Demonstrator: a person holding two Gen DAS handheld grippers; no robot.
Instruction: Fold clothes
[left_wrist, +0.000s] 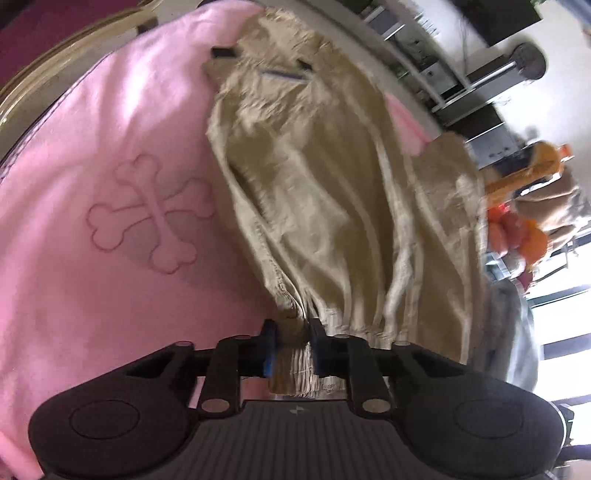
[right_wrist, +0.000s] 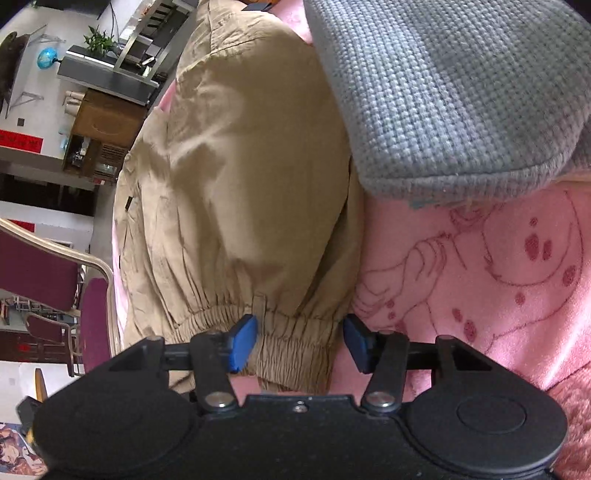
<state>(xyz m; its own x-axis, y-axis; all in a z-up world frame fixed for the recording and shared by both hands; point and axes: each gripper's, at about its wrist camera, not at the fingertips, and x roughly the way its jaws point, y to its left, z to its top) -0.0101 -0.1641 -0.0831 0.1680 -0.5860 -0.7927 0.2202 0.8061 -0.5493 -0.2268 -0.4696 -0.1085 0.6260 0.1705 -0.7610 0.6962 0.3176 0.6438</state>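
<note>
Largest item: the pink fleece blanket (left_wrist: 92, 277), soft and napped, covering the whole work surface, with outline motifs stitched in darker pink — crossed bones in your left view, a spotted cartoon figure (right_wrist: 517, 258) in your right view. Next: the khaki trousers (left_wrist: 314, 184), thin, crinkled woven cloth with a slight sheen, lying lengthwise on the blanket with the elastic gathered hems toward you; in the right view one leg (right_wrist: 240, 184) lies flat, just beside the grey piece. Next: a blue-grey knitted garment (right_wrist: 443, 92), coarse and chunky in its weave, rounded at its edge, resting on the blanket and touching the trouser leg. Your left gripper (left_wrist: 291, 341), black with blue pads, is clamped on a bunched, pleated hem. Your right gripper (right_wrist: 301, 341) stands with jaws apart, the ribbed cuff (right_wrist: 291, 347) lying between the pads, the left pad touching it. No readable labels or writing on any garment; room background blurred.
</note>
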